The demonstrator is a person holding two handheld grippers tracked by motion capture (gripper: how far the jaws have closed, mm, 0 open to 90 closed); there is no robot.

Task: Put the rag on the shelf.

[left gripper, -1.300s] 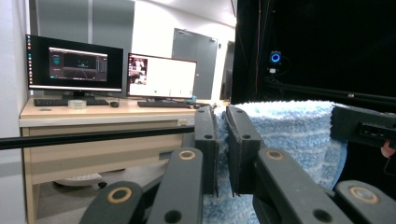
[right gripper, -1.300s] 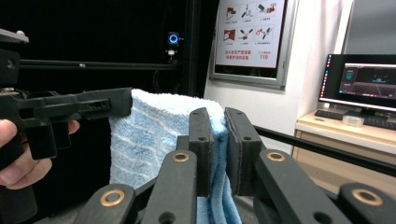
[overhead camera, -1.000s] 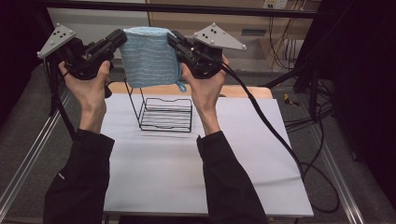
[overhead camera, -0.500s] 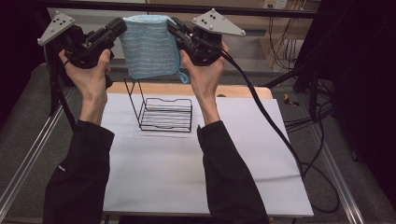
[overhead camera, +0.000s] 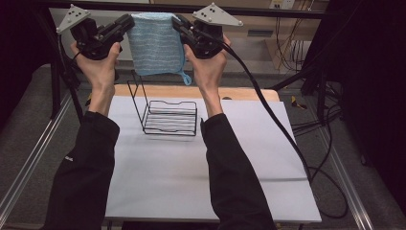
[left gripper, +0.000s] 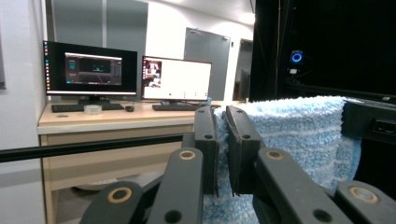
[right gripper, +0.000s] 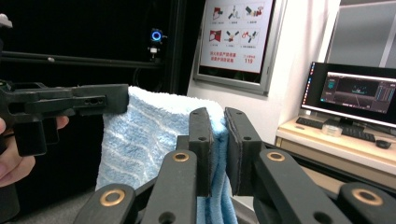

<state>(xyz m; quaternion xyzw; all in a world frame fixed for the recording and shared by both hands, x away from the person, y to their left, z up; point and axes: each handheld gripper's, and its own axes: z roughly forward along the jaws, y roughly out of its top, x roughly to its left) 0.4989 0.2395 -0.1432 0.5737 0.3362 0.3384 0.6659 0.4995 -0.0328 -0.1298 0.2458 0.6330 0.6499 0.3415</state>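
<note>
A light blue striped towel (overhead camera: pixel 155 45) hangs spread between my two grippers, high above the table's far side. My left gripper (overhead camera: pixel 128 23) is shut on its upper left corner, and my right gripper (overhead camera: pixel 178 22) is shut on its upper right corner. In the left gripper view the towel (left gripper: pixel 299 135) is pinched between the black jaws of the left gripper (left gripper: pixel 222 116), with the other gripper at the far edge. In the right gripper view the towel (right gripper: pixel 149 135) runs from the right gripper (right gripper: pixel 218 119) across to the other gripper. A small loop hangs from the towel's lower right corner.
A black wire rack (overhead camera: pixel 168 115) stands on the white table (overhead camera: pixel 191 182) below the towel, near the far edge. A wooden board (overhead camera: pixel 249 92) lies behind it. A black cable (overhead camera: pixel 282 134) trails from the right gripper over the table's right side. Desks with monitors (left gripper: pixel 91 70) stand beyond.
Both hands have carried the stretched towel up and away from me, so it now hangs higher above the rack. The grips on its corners have not changed.
</note>
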